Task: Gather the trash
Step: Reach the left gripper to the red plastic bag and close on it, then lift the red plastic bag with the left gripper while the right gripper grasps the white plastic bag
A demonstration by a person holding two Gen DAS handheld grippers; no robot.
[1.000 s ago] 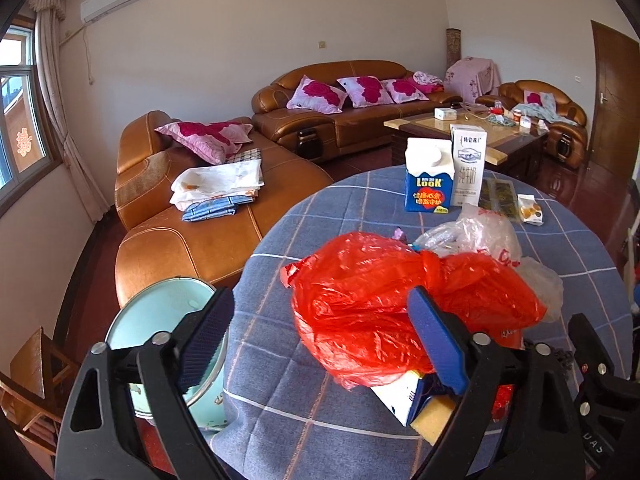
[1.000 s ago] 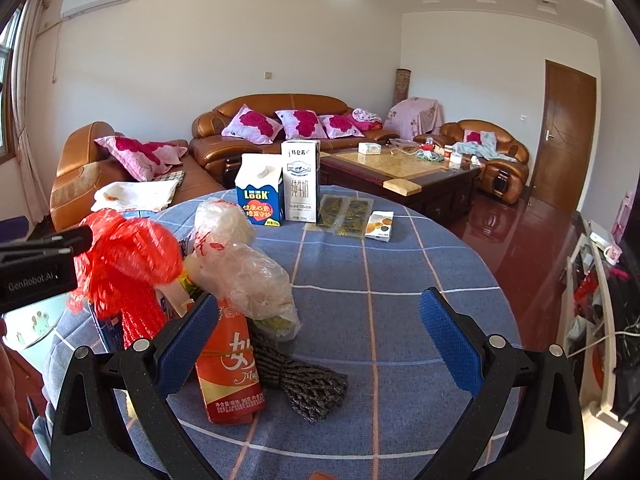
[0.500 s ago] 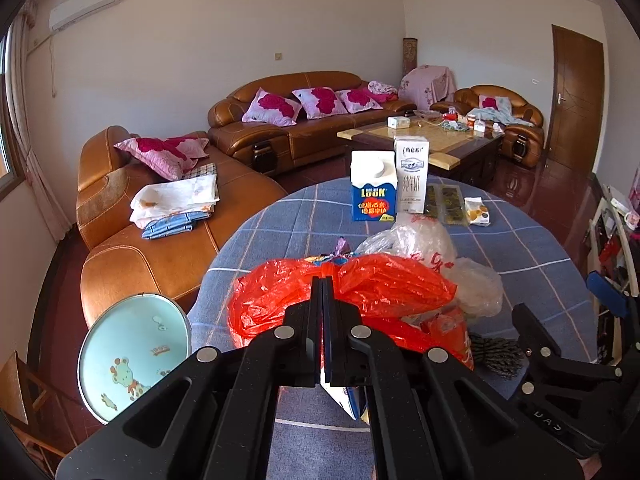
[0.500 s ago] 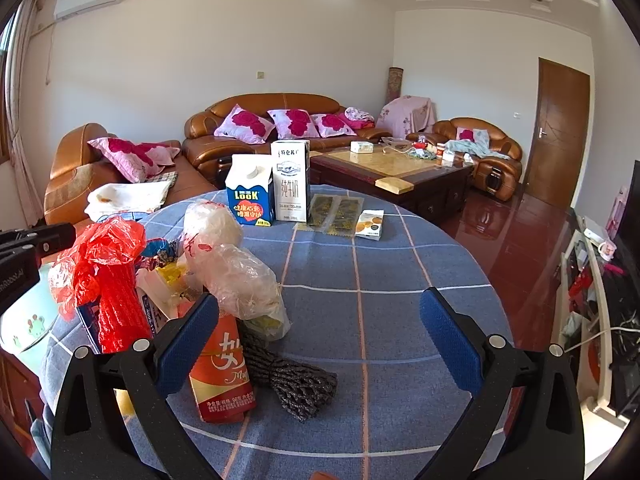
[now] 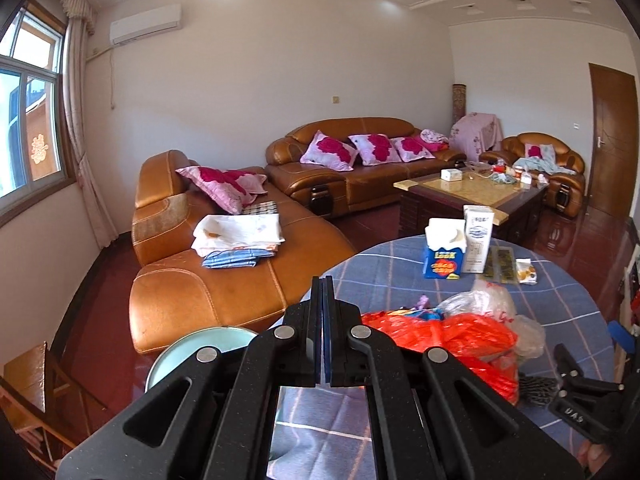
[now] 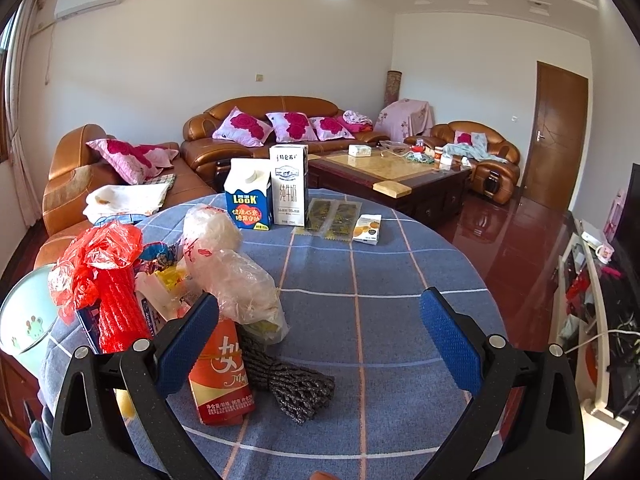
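Note:
A crumpled red plastic bag [image 5: 440, 340] [image 6: 100, 280] sits at the near left of the round table [image 6: 400, 320], on top of a pile of wrappers. My left gripper [image 5: 323, 320] is shut, its pads pressed flat together with nothing visible between them, raised and just left of the bag. A clear plastic bag [image 6: 232, 276] [image 5: 492, 304], a red packet [image 6: 220, 376] and a dark knitted bundle [image 6: 292, 384] lie before my right gripper [image 6: 320, 300]. That gripper is open and empty above the cloth.
A blue carton [image 6: 248, 200] and a white carton [image 6: 288, 188] stand at the far side of the table, with flat green packets [image 6: 334, 216] and a small box [image 6: 368, 230]. A teal round lid [image 5: 200, 352] sits beside the table's left edge. Leather sofas and a coffee table stand beyond.
My left gripper, open around the red bag a second ago, snapped shut, then rose and drew back left. The red bag stayed on the table. The right gripper kept still.

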